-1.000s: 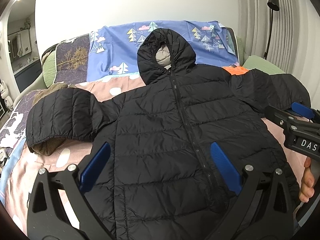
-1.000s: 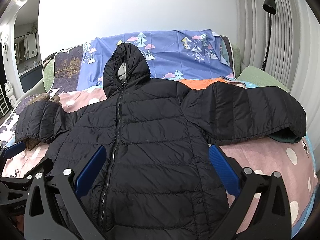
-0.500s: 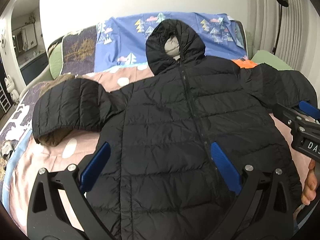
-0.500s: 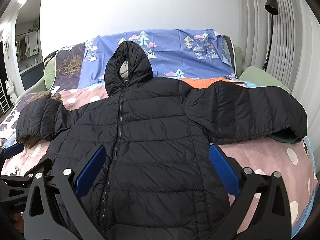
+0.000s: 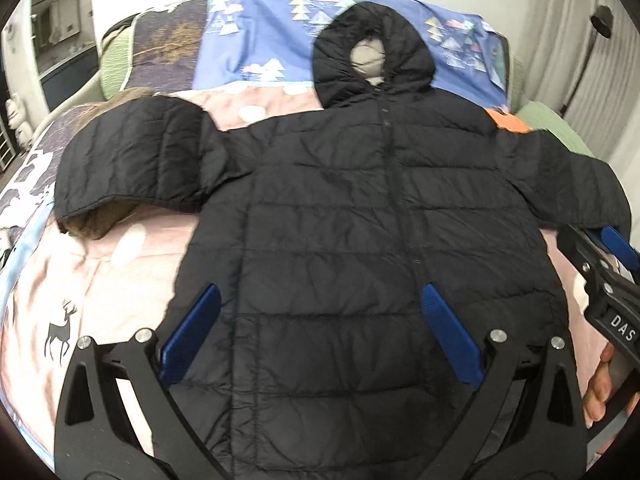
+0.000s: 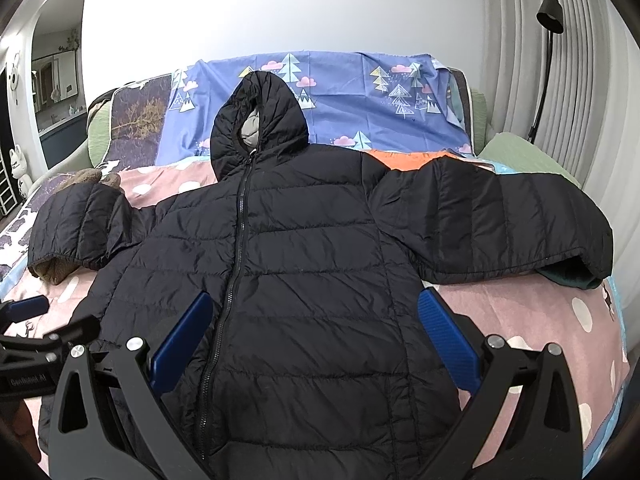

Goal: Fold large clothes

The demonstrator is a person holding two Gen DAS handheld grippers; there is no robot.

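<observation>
The bed [image 6: 520,316] under its pink spotted cover carries the whole scene, with a blue tree-print sheet [image 6: 344,96] draped behind the hood. Your black hooded puffer jacket [image 5: 360,240] lies front-up and zipped across that cover, both sleeves spread out to the sides and nothing folded yet.

Since a second ago your left gripper [image 5: 320,332] has slid leftward along the hem: the left sleeve [image 5: 140,168] and the bare cover beside it now fill more of its view, and a deer print [image 5: 60,332] on the cover below that sleeve has come into sight. The right gripper [image 6: 312,336] has hardly shifted, sitting over the jacket's lower right panel, below the right sleeve [image 6: 500,224]. To my eye you are lining up for a first fold on the left side, probably the sleeve or side edge.

Both tools stand spread wide with nothing between the blue pads.

Seen from the left wrist, the other tool's body at the jacket's right edge reads "DAS", cut off by the frame. From the right wrist, the left tool carries small white lettering too blurred to read surely.
</observation>
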